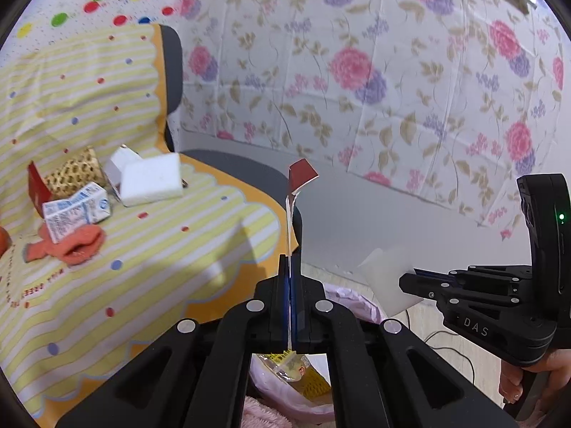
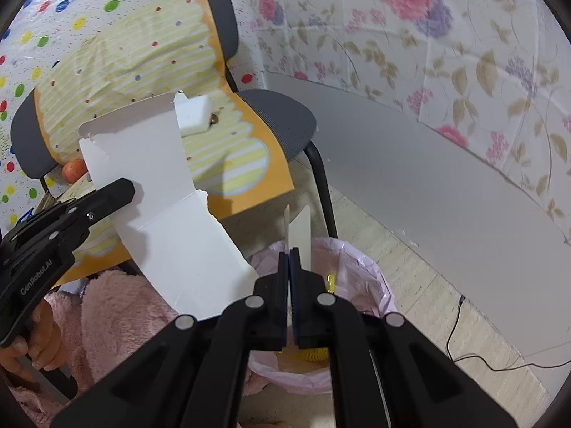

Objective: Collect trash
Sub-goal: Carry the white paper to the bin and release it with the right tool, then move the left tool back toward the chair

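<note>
My left gripper [image 1: 289, 260] is shut on a flattened cardboard piece [image 1: 294, 199], white inside and red outside, seen edge-on; its broad white face [image 2: 167, 199] shows in the right wrist view. My right gripper [image 2: 288, 255] is shut on a white card scrap [image 2: 301, 235]; it also shows in the left wrist view [image 1: 410, 280]. Both hover over a bin lined with a pink bag [image 2: 360, 274], also seen in the left wrist view [image 1: 353, 303], with yellow wrappers inside. More trash lies on the chair: a white foam block [image 1: 150, 180], a small carton [image 1: 76, 210], a patterned wrapper [image 1: 75, 171].
The chair [image 2: 282, 117] is draped with a yellow striped cloth [image 1: 160, 249]. An orange sock [image 1: 76, 246] lies on it. A fluffy pink garment [image 2: 117, 306] is below left. A black cable [image 2: 474, 353] runs on the floor by the grey wall panel [image 2: 428, 164].
</note>
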Motion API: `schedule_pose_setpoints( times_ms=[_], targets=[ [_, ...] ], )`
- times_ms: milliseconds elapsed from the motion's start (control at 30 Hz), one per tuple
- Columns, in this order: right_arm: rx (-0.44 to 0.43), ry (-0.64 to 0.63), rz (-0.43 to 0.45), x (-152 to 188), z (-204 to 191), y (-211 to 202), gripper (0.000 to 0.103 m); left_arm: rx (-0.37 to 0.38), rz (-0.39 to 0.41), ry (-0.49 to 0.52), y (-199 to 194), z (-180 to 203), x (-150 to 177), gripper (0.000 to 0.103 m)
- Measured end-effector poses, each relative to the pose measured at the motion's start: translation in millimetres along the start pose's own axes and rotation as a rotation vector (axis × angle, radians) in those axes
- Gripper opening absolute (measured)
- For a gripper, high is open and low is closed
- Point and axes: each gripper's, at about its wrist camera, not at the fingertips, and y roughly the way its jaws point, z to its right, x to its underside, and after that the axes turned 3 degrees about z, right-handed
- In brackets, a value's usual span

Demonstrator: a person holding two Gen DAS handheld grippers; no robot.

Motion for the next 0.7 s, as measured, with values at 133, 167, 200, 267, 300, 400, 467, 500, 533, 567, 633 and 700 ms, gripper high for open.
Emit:
schedule_pose_setpoints(
  times_ms=[133, 167, 200, 267, 300, 400, 467, 500, 533, 567, 633, 700],
  targets=[
    [0.000, 0.011, -0.015, 3, 9, 13, 0.002, 0.010, -0.042, -0.004, 20, 2, 0, 0.003],
    [0.001, 0.009, -0.017, 3, 10, 15, 0.003, 0.010, -0.049, -0.007, 24, 3, 0, 0.003],
    [0.007, 0.008, -0.021, 4, 11, 18, 0.003, 0.012, -0.057, -0.011, 28, 3, -1, 0.003],
    [0.009, 0.015, -0.025, 3, 15, 23, 0.015, 0.008, -0.073, -0.017, 36, 3, -2, 0.009],
    [0.009, 0.020, -0.025, 3, 17, 25, 0.020, 0.014, -0.077, -0.021, 37, 3, -2, 0.016],
    [0.014, 0.027, -0.024, 4, 21, 27, 0.029, 0.024, -0.078, -0.031, 39, 2, -2, 0.031],
    [0.010, 0.035, -0.025, 4, 22, 27, 0.029, 0.014, -0.076, -0.030, 37, 0, -2, 0.032],
    [0.007, 0.037, -0.025, 4, 23, 26, 0.029, 0.010, -0.074, -0.033, 35, -2, -3, 0.034],
    [0.008, 0.035, -0.028, 3, 23, 26, 0.029, 0.000, -0.071, -0.039, 32, -5, -3, 0.035],
    [0.009, 0.034, -0.029, 3, 24, 26, 0.029, -0.010, -0.067, -0.047, 28, -9, -4, 0.036],
    [0.007, 0.034, -0.025, 1, 23, 22, 0.029, -0.031, -0.059, -0.057, 21, -16, -5, 0.039],
    [0.011, 0.030, -0.016, -3, 20, 15, 0.029, -0.077, -0.058, -0.058, 12, -24, -5, 0.044]
  ],
)
